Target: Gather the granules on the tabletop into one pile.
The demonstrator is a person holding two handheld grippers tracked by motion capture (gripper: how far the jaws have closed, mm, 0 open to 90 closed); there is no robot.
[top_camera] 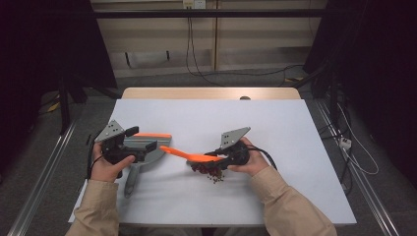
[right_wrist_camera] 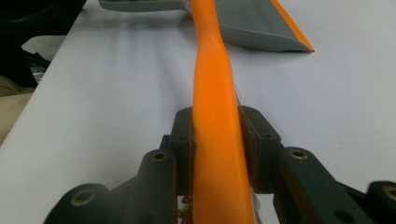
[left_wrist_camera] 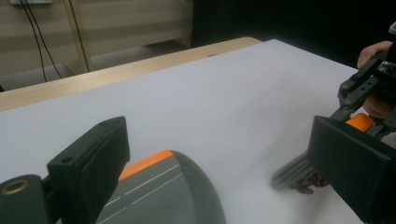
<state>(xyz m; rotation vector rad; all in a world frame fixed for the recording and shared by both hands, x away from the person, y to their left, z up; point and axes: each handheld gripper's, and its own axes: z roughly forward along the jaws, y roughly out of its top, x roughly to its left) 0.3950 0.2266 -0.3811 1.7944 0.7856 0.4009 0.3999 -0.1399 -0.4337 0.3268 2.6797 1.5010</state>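
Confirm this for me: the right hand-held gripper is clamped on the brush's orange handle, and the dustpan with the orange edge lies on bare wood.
One thing is wrong: the dustpan lies on the white sheet covering the table, not on bare wood, as the high view shows. The rest holds: the right hand-held gripper is clamped on the brush's orange handle, seen in the right gripper view.

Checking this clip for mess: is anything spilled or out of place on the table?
Yes: dark reddish crumbs lie loose on the white table, just under the right gripper, which clamps an orange brush handle. The grey dustpan sits apart, at the left gripper.
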